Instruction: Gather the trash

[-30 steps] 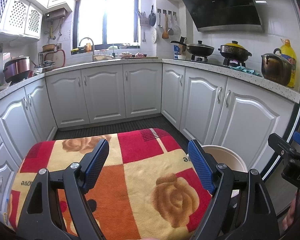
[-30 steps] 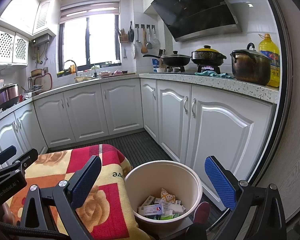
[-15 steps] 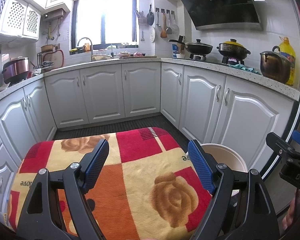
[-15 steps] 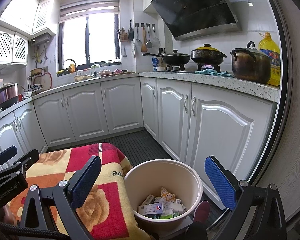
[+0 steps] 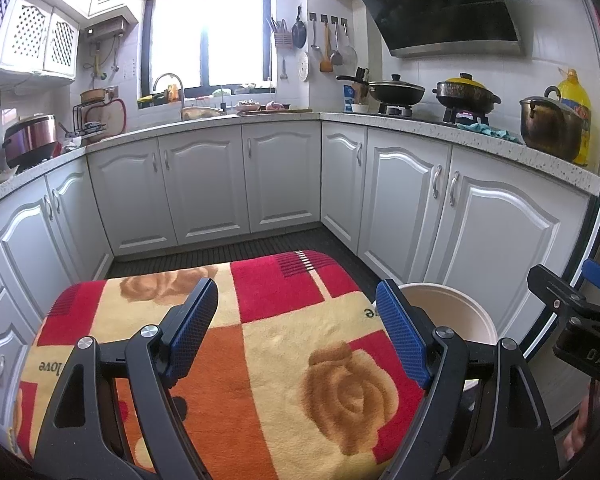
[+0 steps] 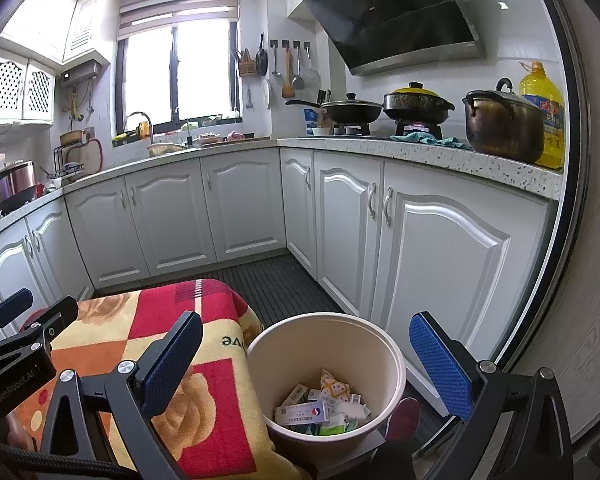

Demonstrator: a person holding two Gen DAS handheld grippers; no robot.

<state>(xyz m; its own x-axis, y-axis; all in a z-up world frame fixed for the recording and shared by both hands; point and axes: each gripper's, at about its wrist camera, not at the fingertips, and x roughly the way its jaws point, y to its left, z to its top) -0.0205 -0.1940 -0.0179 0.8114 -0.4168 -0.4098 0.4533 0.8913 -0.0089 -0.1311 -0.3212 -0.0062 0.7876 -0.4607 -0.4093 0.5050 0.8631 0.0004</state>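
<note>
Left wrist view: the left gripper (image 5: 296,328) hangs above a blanket (image 5: 284,344) w/ red, orange and cream squares and rose prints, which covers some low surface. Its jaws stand wide apart and nothing is between them. The blanket top is bare in this view; I see no trash on it. More to the right, just beside the blanket edge, is the cream bucket (image 5: 476,312), only partly visible behind the right finger. At the far right edge a part of the right gripper (image 5: 572,316) shows.

Right wrist view: at the far left, part of the left gripper body shows over the blanket (image 6: 212,396). The right gripper (image 6: 308,356) is open as well, jaws far apart, empty, and it points down toward the bucket (image 6: 392,360). Inside the bucket, at the bottom, lies the trash (image 6: 320,408): small boxes, packets and wrappers, approx. a thin layer, the bucket is far from full. Right of the bucket are white cabinets (image 6: 440,256), and on the counter above a dark pot (image 6: 504,124) and a yellow oil bottle (image 6: 544,108).

My judgement: the collecting seems mostly or fully done, b/c the trash is already in the bucket and no piece is seen on the blanket or the dark floor (image 6: 276,284). What is left I cannot tell; parts hidden by the grippers may hold more.
</note>
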